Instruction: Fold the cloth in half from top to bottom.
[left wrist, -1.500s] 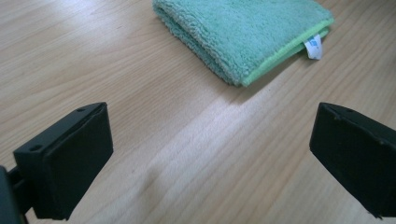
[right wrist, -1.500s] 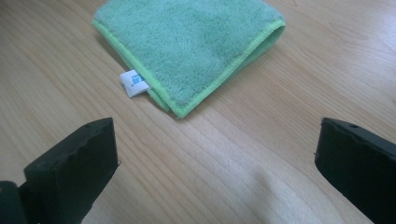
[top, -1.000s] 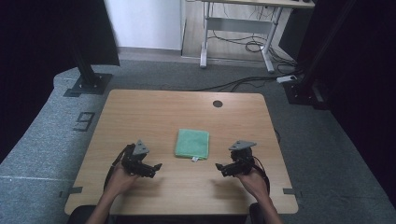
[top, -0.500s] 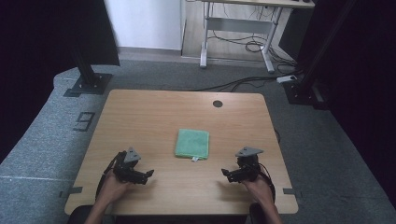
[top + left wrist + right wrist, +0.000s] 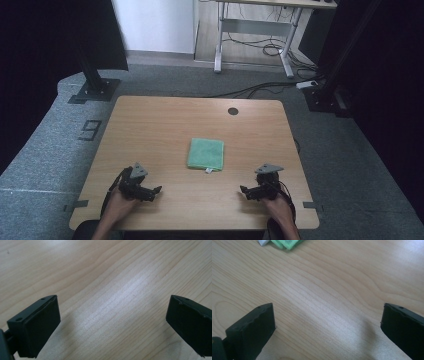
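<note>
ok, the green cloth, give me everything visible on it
The green cloth is folded into a flat, near-square pad with a soft, towel-like surface. A small white tag sticks out at its near edge. It lies flat on the wooden table, about mid-table, slightly turned. Nothing else touches it: the left gripper and right gripper sit nearer the person, apart from it, jaws open. In the right gripper view its layered corner and the tag show at the top edge.

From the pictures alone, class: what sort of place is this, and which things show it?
Probably a lab or recording workspace, not a home: a wooden table with a cable hole, grey carpet marked with tape, black stands at the sides, and cables under a desk behind. A folded green cloth lies ready.
</note>
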The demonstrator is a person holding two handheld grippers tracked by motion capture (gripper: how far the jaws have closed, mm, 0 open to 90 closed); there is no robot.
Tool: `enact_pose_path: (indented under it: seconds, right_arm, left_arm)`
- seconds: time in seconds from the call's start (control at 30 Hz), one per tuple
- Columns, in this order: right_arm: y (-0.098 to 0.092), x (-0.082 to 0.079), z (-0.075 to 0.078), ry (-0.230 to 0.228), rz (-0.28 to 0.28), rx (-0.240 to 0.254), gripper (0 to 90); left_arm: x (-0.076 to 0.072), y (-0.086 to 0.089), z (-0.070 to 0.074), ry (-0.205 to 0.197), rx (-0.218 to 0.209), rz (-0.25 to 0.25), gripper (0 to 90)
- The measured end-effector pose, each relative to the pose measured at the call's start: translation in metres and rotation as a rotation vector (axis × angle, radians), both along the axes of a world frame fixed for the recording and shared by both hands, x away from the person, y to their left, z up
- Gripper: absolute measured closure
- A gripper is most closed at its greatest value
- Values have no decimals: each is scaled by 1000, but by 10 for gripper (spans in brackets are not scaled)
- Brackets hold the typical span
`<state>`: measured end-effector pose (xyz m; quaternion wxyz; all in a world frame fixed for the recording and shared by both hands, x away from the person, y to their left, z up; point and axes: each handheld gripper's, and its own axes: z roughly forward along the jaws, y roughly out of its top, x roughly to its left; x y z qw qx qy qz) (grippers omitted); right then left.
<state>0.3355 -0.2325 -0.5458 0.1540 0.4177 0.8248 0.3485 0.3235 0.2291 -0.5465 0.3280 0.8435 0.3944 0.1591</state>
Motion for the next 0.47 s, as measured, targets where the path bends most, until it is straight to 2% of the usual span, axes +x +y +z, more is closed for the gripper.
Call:
enact_pose_path:
  seconds: [0.1, 0.13, 0.3, 0.47]
  right_arm:
    - [1, 0, -6, 21, -2, -23, 0]
    - [2, -1, -8, 5, -1, -39, 0]
    - [4, 0, -11, -29, -13, -14, 0]
    - [4, 0, -11, -29, -12, -14, 0]
  left_arm:
    - [2, 0, -2, 21, 12, 3, 0]
    - [2, 0, -2, 26, 9, 1, 0]
    - [3, 0, -2, 31, 6, 4, 0]
    - [3, 0, -2, 31, 5, 8, 0]
